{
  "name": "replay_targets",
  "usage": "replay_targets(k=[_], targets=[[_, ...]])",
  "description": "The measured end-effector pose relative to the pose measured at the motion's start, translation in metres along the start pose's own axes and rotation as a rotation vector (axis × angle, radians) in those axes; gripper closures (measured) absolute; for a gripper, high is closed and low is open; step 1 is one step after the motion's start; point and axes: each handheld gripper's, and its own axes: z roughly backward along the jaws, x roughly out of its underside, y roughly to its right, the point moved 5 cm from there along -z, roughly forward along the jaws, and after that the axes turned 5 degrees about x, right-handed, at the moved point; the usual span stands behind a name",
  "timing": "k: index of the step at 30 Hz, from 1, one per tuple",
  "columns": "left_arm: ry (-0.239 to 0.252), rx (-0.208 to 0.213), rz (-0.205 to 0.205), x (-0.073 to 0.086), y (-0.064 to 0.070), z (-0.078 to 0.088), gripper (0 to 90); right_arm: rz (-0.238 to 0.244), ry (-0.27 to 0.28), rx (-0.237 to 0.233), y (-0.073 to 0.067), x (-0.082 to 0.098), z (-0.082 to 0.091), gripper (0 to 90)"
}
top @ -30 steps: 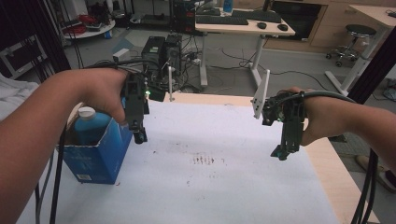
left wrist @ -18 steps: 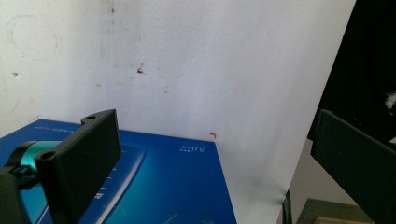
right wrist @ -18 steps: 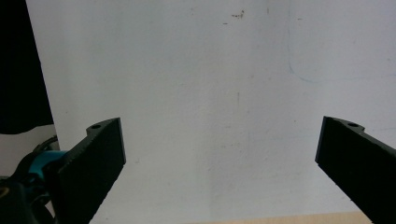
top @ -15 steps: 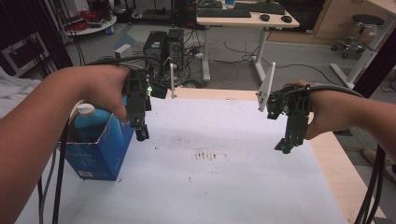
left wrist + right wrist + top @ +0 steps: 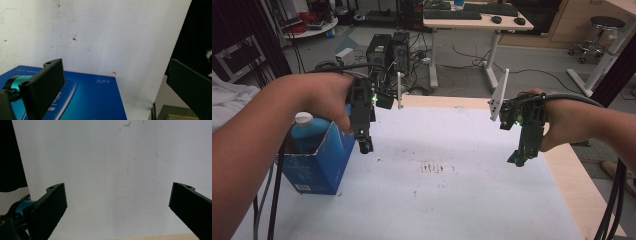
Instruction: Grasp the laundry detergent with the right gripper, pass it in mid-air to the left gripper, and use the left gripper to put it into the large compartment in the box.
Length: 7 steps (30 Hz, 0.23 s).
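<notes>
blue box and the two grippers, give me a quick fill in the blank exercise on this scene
1. The blue box stands at the table's ____ edge in the high view.
2. The bottle inside it has a ____ cap.
3. Both the left gripper and the right gripper have their jaws ____.
4. The left gripper hangs just beside the ____.

Missing words: left; white; open; blue box
</notes>
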Motion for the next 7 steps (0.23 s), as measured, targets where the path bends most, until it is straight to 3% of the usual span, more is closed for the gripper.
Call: replay_targets(k=[7], targets=[[0.004,-0.011,0.014,-0.0011,0.0011,-0.0024,1.6,-0.009,0.021,0.002,-0.0027,-0.0017,0.0019,0.8]])
